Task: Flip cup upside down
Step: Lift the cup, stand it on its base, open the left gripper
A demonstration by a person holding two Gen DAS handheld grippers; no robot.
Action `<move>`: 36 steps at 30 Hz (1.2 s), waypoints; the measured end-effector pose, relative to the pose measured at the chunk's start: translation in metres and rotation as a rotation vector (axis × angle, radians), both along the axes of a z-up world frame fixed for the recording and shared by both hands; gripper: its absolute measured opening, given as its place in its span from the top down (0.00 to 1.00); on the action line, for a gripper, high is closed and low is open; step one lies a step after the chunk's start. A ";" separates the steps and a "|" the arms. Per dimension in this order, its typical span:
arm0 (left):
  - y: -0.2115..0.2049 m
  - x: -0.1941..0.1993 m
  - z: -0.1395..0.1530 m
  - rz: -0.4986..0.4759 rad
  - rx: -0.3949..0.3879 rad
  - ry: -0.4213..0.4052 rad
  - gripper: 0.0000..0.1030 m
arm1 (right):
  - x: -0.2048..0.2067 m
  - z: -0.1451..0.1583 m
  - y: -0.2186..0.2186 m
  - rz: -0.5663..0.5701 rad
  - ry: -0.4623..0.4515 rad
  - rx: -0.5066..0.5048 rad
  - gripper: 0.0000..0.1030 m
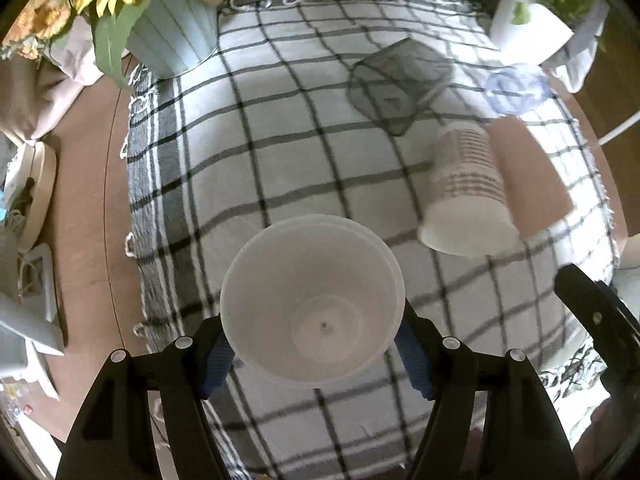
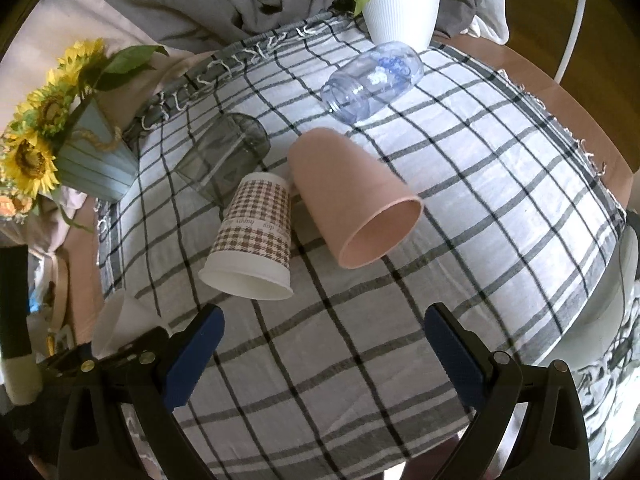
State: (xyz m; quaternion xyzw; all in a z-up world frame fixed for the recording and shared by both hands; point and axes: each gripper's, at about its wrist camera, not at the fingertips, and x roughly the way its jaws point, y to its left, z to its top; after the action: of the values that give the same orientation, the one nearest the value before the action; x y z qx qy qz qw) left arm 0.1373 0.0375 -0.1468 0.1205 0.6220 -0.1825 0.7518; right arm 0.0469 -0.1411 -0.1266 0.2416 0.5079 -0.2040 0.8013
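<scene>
My left gripper (image 1: 314, 356) is shut on a white translucent plastic cup (image 1: 312, 304); its open mouth faces the camera and it hangs above the checked cloth (image 1: 280, 152). My right gripper (image 2: 324, 348) is open and empty above the cloth (image 2: 480, 200). Ahead of it lie a houndstooth paper cup (image 2: 256, 236) and a pink cup (image 2: 352, 196), both on their sides. They also show in the left wrist view: the paper cup (image 1: 468, 192) and the pink cup (image 1: 528, 172). The held cup (image 2: 116, 320) shows faintly at the lower left of the right wrist view.
A grey glass (image 2: 224, 156) and a clear bluish jar (image 2: 372, 80) lie on their sides further back. A white plant pot (image 2: 400, 4) and a blue sunflower pot (image 2: 96, 168) stand at the cloth's far edges. The brown table (image 1: 88, 200) shows left of the cloth.
</scene>
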 end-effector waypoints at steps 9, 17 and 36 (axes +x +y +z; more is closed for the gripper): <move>-0.047 -0.050 0.009 -0.035 -0.054 0.052 0.32 | -0.038 0.021 -0.031 0.024 -0.015 -0.022 0.02; -0.097 -0.089 -0.006 -0.057 -0.072 0.133 0.32 | -0.077 0.025 -0.072 0.013 0.013 -0.048 0.02; -0.162 -0.100 -0.042 -0.051 -0.120 0.252 0.33 | -0.111 0.011 -0.139 -0.003 0.069 -0.033 0.02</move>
State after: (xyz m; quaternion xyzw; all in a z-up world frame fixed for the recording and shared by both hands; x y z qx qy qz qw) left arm 0.0377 -0.1250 -0.1886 0.0675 0.6962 -0.2522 0.6687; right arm -0.0643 -0.2803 -0.1159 0.2220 0.5314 -0.2215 0.7869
